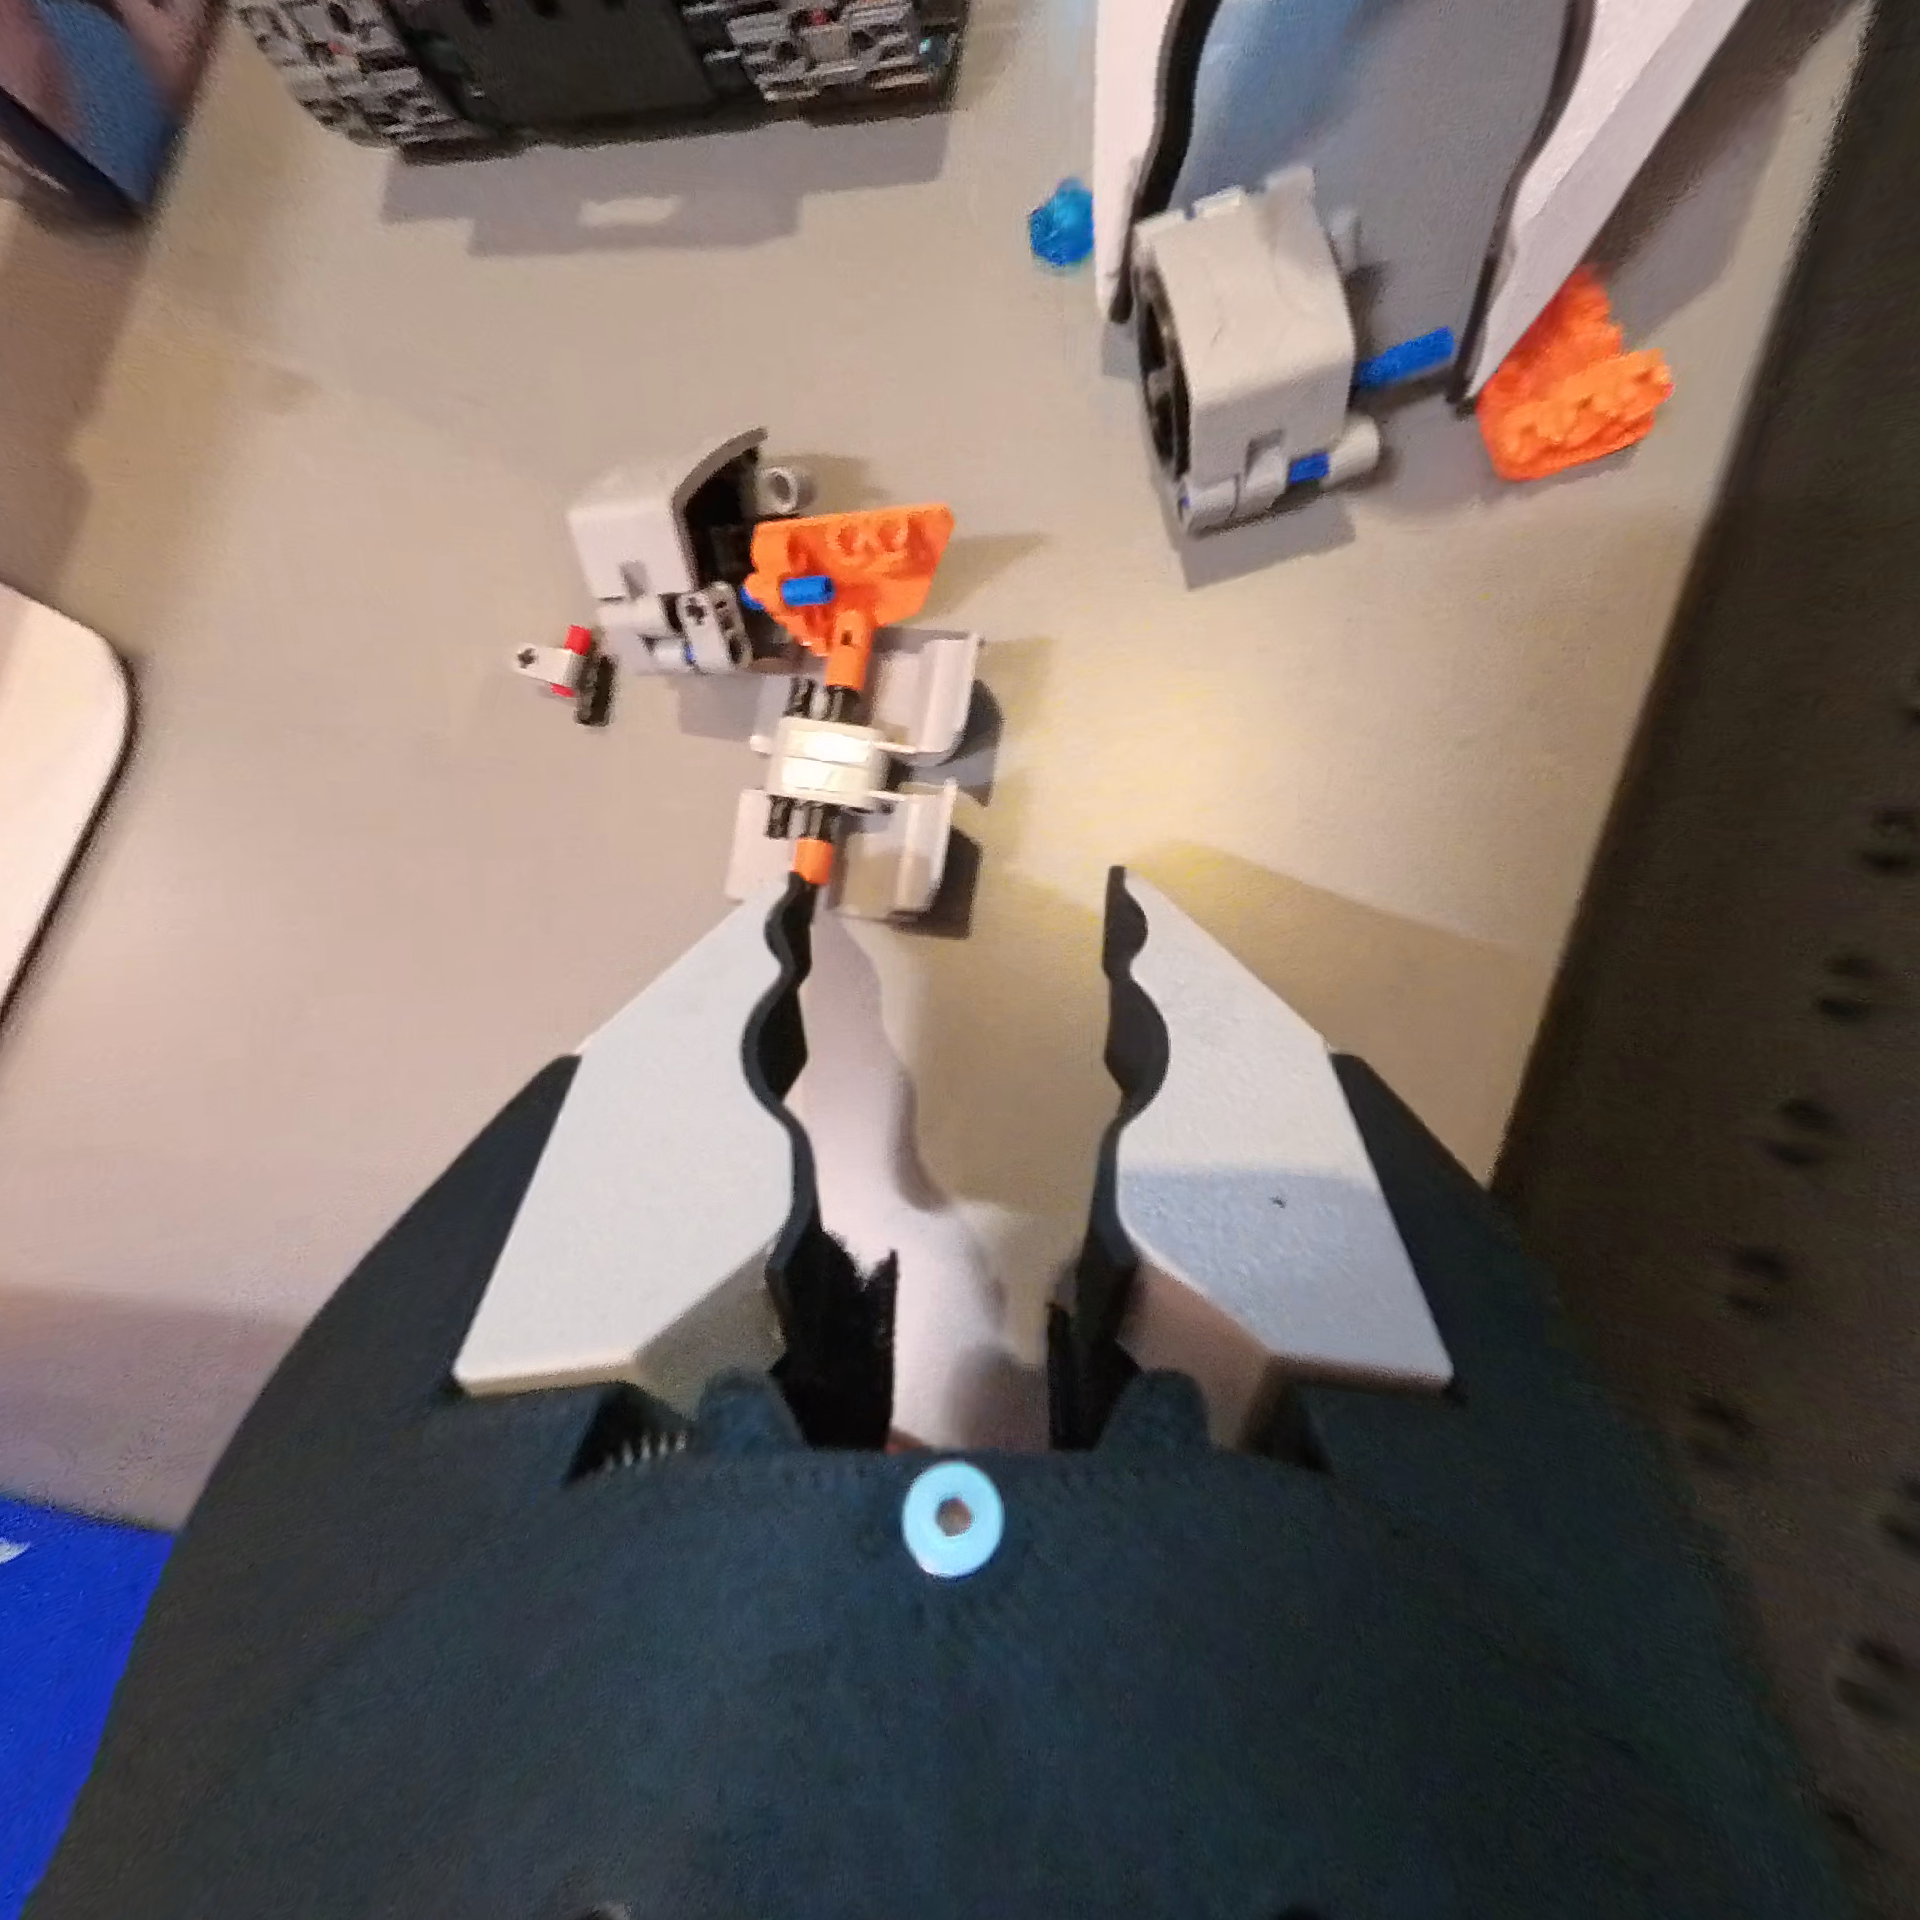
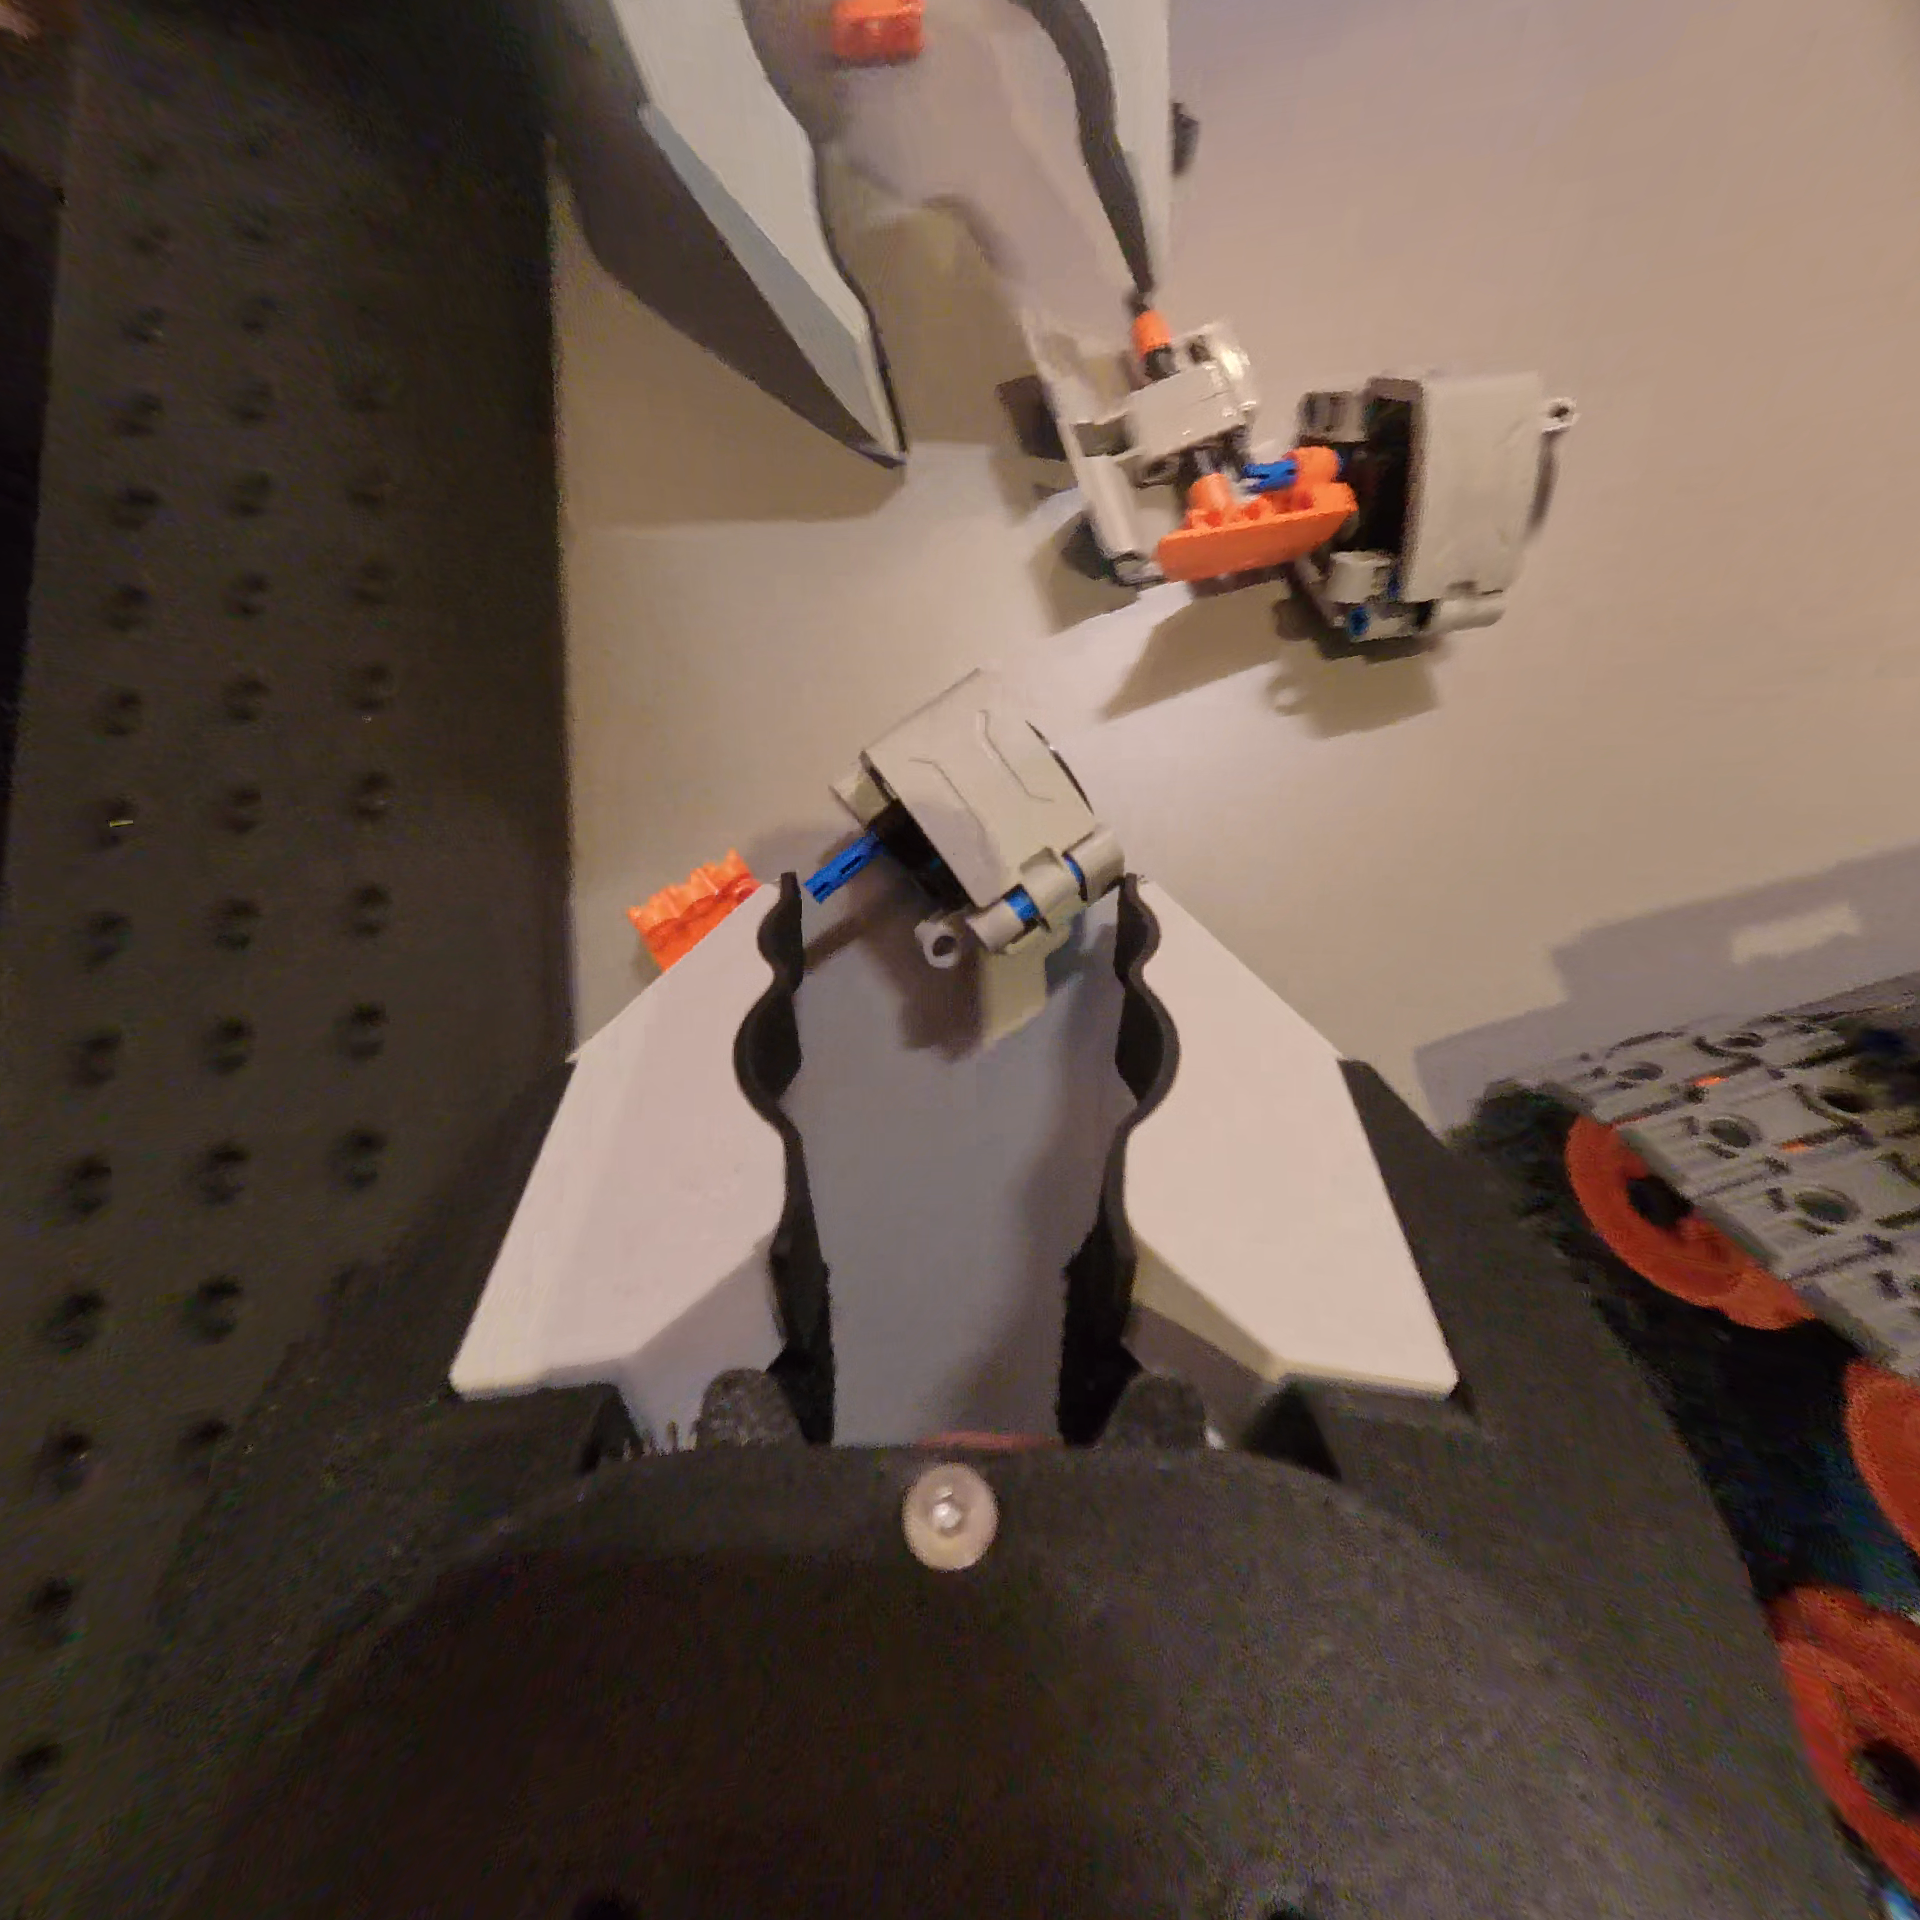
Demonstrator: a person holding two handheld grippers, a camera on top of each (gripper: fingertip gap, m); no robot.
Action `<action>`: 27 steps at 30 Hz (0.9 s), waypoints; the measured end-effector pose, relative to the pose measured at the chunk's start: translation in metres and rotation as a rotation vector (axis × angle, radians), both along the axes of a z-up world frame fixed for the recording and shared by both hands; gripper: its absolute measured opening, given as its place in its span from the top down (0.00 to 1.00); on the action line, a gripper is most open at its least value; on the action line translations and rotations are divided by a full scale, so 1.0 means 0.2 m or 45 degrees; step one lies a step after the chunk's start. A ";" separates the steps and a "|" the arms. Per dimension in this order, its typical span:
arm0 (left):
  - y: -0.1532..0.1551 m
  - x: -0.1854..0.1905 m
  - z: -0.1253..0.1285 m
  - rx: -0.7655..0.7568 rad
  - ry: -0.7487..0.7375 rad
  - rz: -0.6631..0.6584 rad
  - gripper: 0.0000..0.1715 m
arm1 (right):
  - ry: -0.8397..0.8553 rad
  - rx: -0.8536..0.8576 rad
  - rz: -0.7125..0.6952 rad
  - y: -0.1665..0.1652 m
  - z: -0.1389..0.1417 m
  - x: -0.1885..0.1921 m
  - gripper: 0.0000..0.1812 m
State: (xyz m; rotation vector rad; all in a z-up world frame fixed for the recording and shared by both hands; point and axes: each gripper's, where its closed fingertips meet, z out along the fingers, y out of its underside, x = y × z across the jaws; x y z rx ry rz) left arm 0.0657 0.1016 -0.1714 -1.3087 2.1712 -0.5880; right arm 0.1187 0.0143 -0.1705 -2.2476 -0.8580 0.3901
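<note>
On the beige tabletop (image 1: 312, 831), at the far left of the left wrist view, a small grey-and-red connector piece (image 1: 561, 665) lies loose, just beside a grey brick assembly with an orange plate (image 1: 821, 665). The left gripper (image 1: 951, 914) hangs with its fingers (image 1: 675, 1039) spread, the left tip touching the assembly's near orange-and-black axle end; nothing sits between them. Farther right, a grey motor block (image 1: 1247, 353) with blue pins rests between the spread fingers of the right gripper (image 2: 961, 904), though whether they touch it I cannot tell. A loose orange piece (image 1: 1569, 395) lies just right of it, beside a dark perforated panel (image 1: 1766, 935). A tracked model (image 1: 582, 62) stands at the far edge.
</note>
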 end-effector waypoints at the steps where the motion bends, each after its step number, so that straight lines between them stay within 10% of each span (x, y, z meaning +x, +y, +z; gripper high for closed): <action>1: -0.03 0.00 0.00 -0.036 0.006 -0.016 0.68 | 0.029 -0.009 0.021 -0.02 0.01 -0.02 0.68; 27: -0.25 -0.04 0.00 -0.137 0.017 -0.238 0.71 | 0.053 0.055 0.042 0.02 0.06 -0.08 0.83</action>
